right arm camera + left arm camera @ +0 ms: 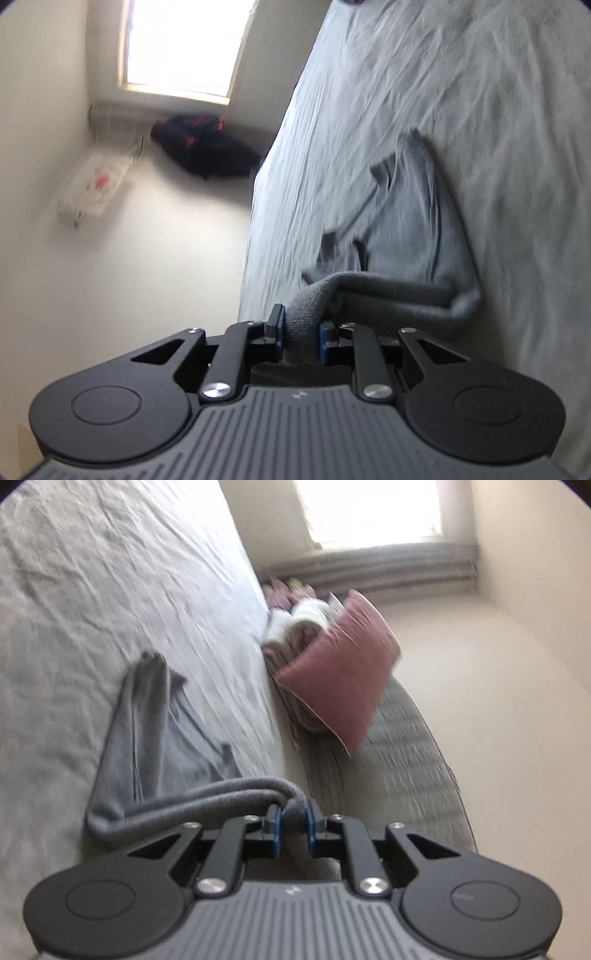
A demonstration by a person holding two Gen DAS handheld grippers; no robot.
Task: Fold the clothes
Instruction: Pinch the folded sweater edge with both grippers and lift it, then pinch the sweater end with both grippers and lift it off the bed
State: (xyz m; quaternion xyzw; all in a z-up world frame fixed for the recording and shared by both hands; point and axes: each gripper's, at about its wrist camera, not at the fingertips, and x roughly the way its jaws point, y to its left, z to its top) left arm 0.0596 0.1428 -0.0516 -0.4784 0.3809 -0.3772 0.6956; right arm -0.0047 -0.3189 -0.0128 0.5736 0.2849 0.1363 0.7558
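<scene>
Each hand-held gripper is clamped on the thick hem of the grey garment (155, 731), left hand-held gripper (293, 812) and right hand-held gripper (302, 328) alike; the cloth trails forward from both across the bed (92, 590), near its edge, long axis running away from them.

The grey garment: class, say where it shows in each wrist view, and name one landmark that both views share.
Left wrist view: the grey garment lies lower left of centre on the bed sheet, its thick edge pinched in the left tongs.
Right wrist view: it lies right of centre, its edge pinched in the right tongs.
Shared landmark: the bright window at the top.
</scene>
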